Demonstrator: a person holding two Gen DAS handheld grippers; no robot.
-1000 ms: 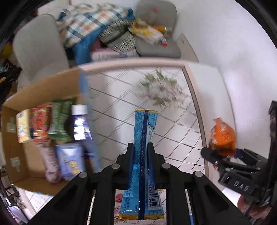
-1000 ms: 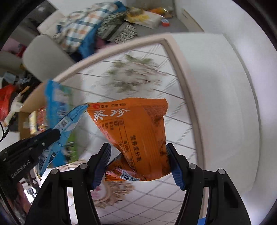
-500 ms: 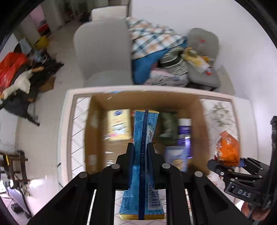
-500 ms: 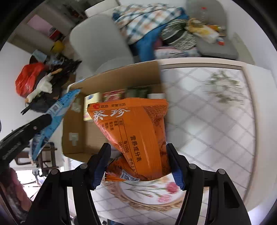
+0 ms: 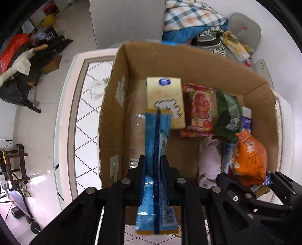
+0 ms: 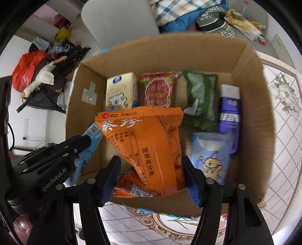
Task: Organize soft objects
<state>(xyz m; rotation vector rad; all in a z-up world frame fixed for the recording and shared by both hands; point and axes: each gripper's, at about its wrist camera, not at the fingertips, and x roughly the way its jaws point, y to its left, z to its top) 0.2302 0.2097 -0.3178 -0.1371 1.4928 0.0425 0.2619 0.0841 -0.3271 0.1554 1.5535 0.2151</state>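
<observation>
Sitting on a tiled table [image 5: 83,120] with a pale rim: an open cardboard box [image 6: 160,54], lit from above.

Nearest in the left wrist view: left gripper [image 5: 153,165] pinching narrow on a long blue packet [image 5: 157,150], held upright, edge-on, seam facing the camera. Packet's top hanging over the left part of the box, in front of a cream pack.

Nearest in the right wrist view: right gripper [image 6: 151,174] clamping a crinkled orange bag [image 6: 145,143] between blue-padded fingers [image 6: 110,178], jaws set fairly wide around its bulk. Bag hanging over the near middle of the box, above the near wall. Left gripper showing at the left of this view too, blue packet poking past its tip.

Lying on the box floor, nearer row: pale blue tissue pack [image 6: 209,156] at right; pale pink soft thing [image 5: 209,160] beside it, seen only from the left wrist.

Lined along the far wall, left to right: cream pack [image 6: 120,90] with a bear drawing, red snack bag [image 6: 157,89], green bag [image 6: 201,101], purple-and-white pack [image 6: 230,111].

Showing beyond the table: grey chair back [image 5: 128,20], heap of plaid cloth [image 5: 188,15] and clutter on a grey seat, red plastic bag [image 6: 28,67] and a white stuffed toy [image 6: 42,78] on the floor at left.
</observation>
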